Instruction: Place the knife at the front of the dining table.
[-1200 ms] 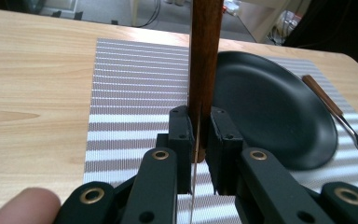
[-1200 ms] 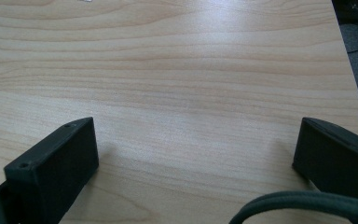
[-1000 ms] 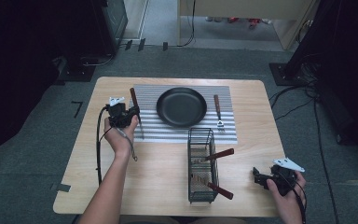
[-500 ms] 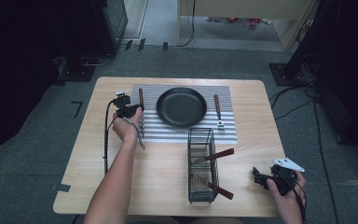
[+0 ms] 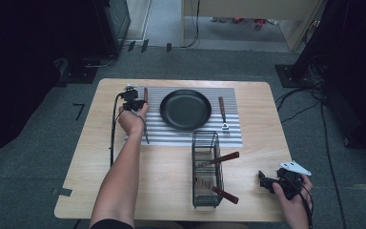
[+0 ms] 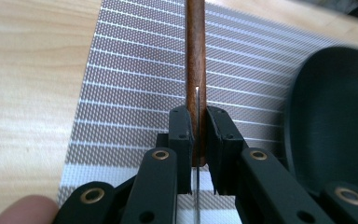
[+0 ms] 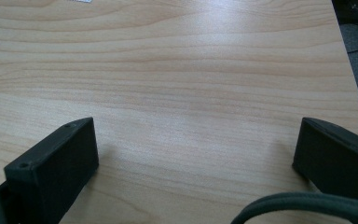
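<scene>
A: Where's the knife point(image 6: 196, 70) right now?

B: In the left gripper point(image 6: 197, 135). Its fingers point(image 6: 181, 140) are clenched on the brown wooden handle, one on each side, with the thin metal edge of the blade showing in the narrow gap between them. The handle runs straight away from the gripper, over the striped placemat point(image 6: 135, 98).

A: And on the tabletop, where does that put it?

B: In the high view the left gripper point(image 5: 134, 102) sits at the mat's left end, and the knife point(image 5: 146, 94) lies just left of the black pan point(image 5: 186, 109), close to its rim but apart from it. Whether the knife rests on the mat or hangs just above it, I cannot tell.

A: What else is on the mat?

B: The pan is in the middle, and a fork point(image 5: 223, 113) with a wooden handle lies to the pan's right, prongs toward the person.

A: Anything nearer the person?

B: A black wire basket point(image 5: 206, 168) stands on the bare tabletop point(image 5: 162, 181), just below the mat's near edge. Two more wooden-handled utensils lean in it, handles sticking out to the right.

A: And the other hand?

B: The right gripper point(image 5: 269, 182) is at the near right corner, well apart from everything else. In its own view the fingers point(image 7: 56, 163) are spread wide with only bare wood between them.
</scene>
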Demonstrator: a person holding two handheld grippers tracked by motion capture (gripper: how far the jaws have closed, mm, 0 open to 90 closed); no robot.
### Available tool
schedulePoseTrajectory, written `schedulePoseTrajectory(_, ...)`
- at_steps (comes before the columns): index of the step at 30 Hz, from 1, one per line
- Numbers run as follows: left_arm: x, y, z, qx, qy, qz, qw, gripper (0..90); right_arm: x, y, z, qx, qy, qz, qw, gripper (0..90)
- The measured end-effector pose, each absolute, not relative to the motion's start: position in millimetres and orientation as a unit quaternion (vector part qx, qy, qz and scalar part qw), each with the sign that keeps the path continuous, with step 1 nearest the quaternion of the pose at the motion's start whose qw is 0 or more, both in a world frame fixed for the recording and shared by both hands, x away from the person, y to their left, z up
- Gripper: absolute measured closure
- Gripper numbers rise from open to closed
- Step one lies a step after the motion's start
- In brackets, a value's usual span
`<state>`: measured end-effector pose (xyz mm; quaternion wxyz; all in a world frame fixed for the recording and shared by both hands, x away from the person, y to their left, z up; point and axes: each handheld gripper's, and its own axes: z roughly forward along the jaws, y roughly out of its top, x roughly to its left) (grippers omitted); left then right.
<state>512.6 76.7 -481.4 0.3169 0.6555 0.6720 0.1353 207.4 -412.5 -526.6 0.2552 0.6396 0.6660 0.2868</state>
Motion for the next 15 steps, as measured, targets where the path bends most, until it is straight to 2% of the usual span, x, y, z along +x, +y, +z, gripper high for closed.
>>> schedulePoseTrajectory(5, 517.9, 66.1, -492.2, 0.671, 0.668, 0.151, 0.284, 82.0, 207.5, -412.6, -526.6, 0.639, 0.666, 0.287, 0.255, 0.0)
schedulePoseTrajectory(8, 516.6, 64.4, -493.1, 0.666, 0.669, 0.149, 0.293, 80.4, 207.6, -412.7, -526.6, 0.639, 0.666, 0.287, 0.255, 0.0)
schedulePoseTrajectory(11, 516.1, 65.4, -494.4, 0.671, 0.664, 0.125, 0.307, 66.5, 207.8, -412.8, -526.5, 0.639, 0.666, 0.287, 0.254, 0.0)
schedulePoseTrajectory(15, 514.0, 65.0, -495.0, 0.676, 0.656, 0.121, 0.312, 62.5, 208.0, -412.9, -526.5, 0.639, 0.667, 0.287, 0.254, 0.0)
